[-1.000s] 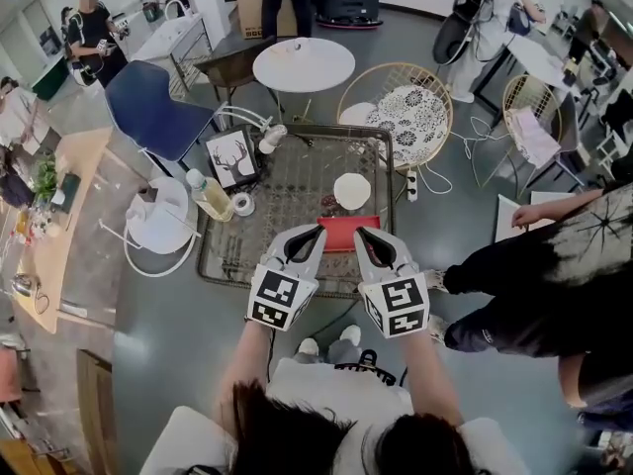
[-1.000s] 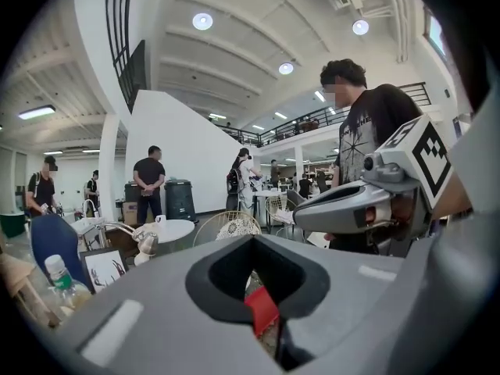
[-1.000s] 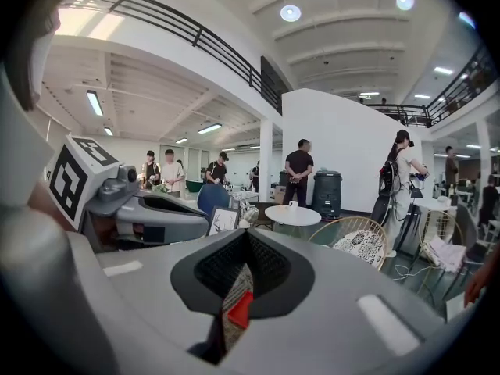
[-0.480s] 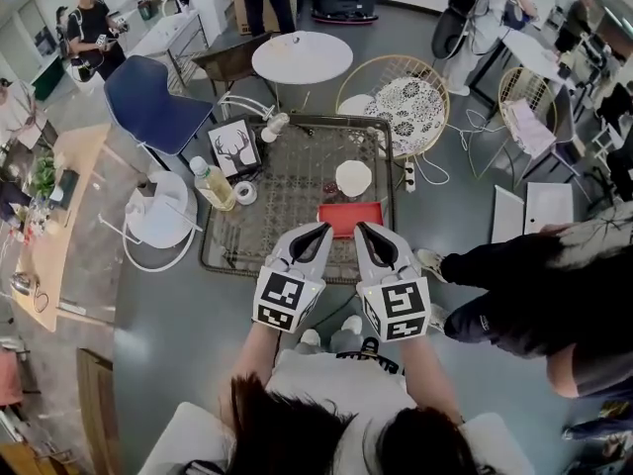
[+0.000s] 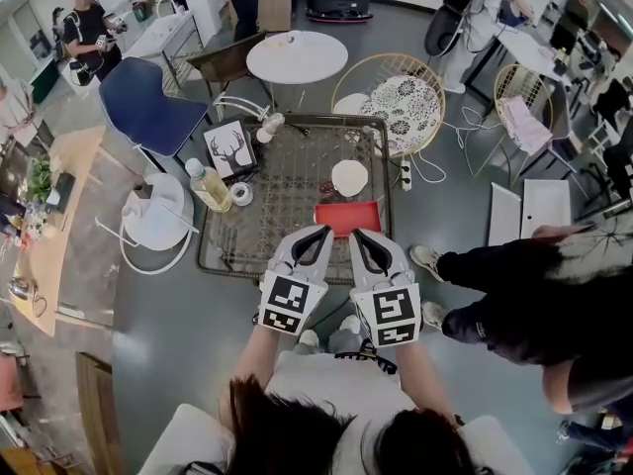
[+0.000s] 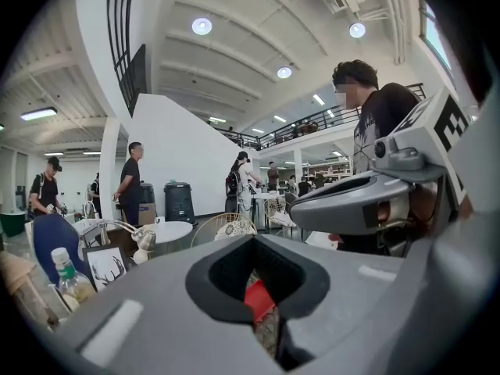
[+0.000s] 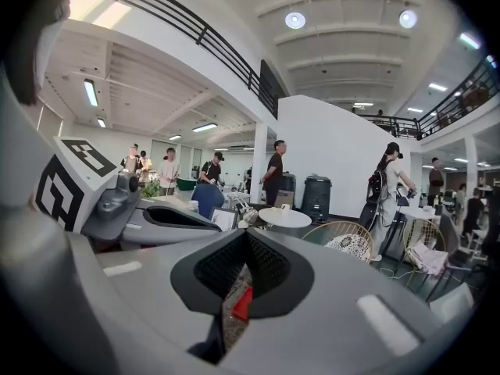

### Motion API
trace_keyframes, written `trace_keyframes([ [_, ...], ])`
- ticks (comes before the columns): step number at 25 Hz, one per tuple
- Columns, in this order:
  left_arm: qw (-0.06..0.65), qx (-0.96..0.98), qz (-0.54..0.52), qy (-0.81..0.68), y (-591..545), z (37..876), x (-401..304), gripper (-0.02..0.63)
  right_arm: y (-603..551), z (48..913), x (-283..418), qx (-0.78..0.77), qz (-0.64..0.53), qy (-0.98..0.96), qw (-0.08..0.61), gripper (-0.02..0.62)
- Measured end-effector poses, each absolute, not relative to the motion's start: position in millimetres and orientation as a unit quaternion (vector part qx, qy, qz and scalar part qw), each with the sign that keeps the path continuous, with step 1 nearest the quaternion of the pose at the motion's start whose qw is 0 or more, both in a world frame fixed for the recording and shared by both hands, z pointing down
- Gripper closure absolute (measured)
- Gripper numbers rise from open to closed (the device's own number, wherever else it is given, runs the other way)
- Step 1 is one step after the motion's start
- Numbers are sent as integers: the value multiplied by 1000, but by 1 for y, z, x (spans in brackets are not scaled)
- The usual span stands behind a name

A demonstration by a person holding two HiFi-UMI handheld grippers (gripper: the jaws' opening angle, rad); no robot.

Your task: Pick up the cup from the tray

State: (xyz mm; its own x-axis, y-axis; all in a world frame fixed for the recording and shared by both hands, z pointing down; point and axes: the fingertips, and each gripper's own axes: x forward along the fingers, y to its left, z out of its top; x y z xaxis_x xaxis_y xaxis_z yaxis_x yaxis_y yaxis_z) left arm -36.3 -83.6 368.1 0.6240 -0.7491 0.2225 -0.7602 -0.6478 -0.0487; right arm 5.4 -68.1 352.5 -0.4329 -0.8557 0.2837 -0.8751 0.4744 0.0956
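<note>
I see the red tray (image 5: 348, 217), a flat rectangle on the tabletop (image 5: 287, 191) near its 6 o'clock edge. At the tray's 12 o'clock, just beside it, sits a round white object (image 5: 349, 177), possibly the cup.

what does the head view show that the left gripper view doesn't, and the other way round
Only the head view: the tape roll and the wearer's own arms. Only the left gripper view: ceiling lights and a balcony railing. Both: the red tray, the bottle, the deer picture and the right gripper.
</note>
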Motion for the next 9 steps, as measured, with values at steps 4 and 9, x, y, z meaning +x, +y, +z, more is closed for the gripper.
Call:
trace_keyframes([
  [4,33,901,103,-419,-90,368,-36,606,-73,350,7,515,32,-844,145,574],
  [9,27,904,101,-414,-97,365,-35,606,-81,350,11,519,32,-842,141,574],
])
